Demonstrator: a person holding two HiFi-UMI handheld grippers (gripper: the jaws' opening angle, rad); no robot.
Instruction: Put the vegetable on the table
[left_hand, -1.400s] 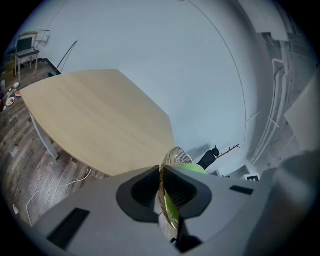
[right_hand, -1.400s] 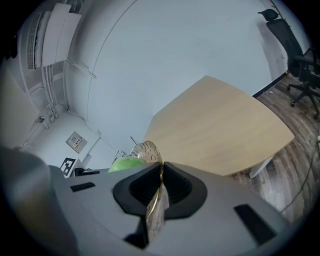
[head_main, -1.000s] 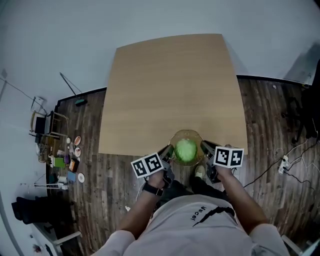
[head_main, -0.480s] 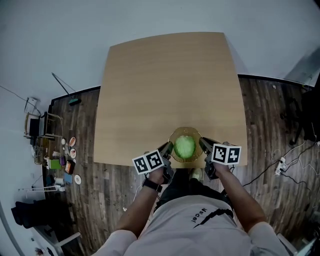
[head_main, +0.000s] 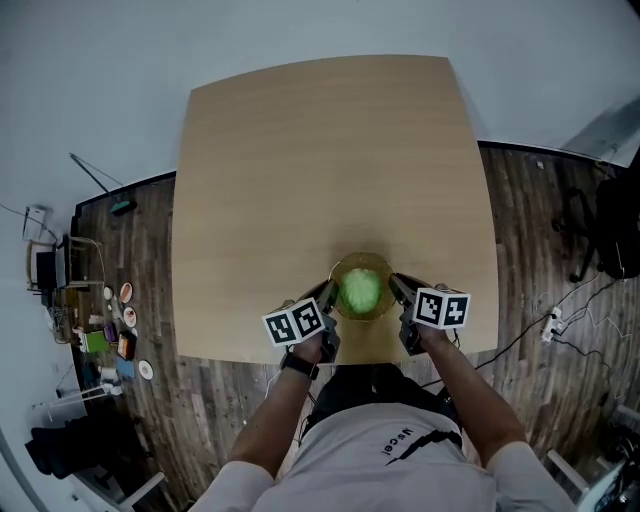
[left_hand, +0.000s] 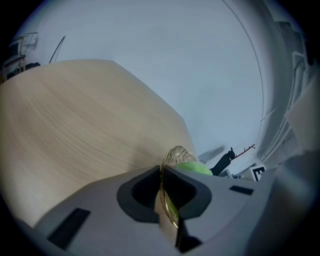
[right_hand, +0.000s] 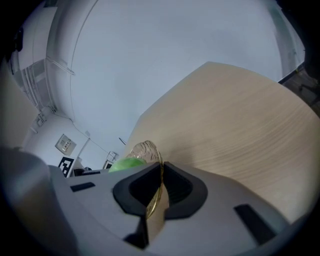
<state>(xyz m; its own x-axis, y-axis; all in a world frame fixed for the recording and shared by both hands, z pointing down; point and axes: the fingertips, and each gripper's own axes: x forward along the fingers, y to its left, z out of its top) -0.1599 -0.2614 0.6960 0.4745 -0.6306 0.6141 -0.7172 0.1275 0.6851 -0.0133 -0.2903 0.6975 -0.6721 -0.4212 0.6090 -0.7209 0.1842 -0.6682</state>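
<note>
A: How are our arms set?

B: Both forearms reach forward from the body and angle inward. Our left gripper (head_main: 328, 293) is at the left side of the bowl (head_main: 362, 259) and our right gripper (head_main: 395, 285) is at its right side, marker cubes facing up.

A: And the claws?

B: Each one is pinched onto the bowl's thin glass rim, as both gripper views show.

A: Where is the vegetable (head_main: 360, 290)?

B: It sits inside the bowl, round and green, over the near part of the table (head_main: 320, 160). We cannot tell whether the bowl touches the wood.

A: The count?

B: We see one vegetable, one bowl, one table and two grippers.
</note>
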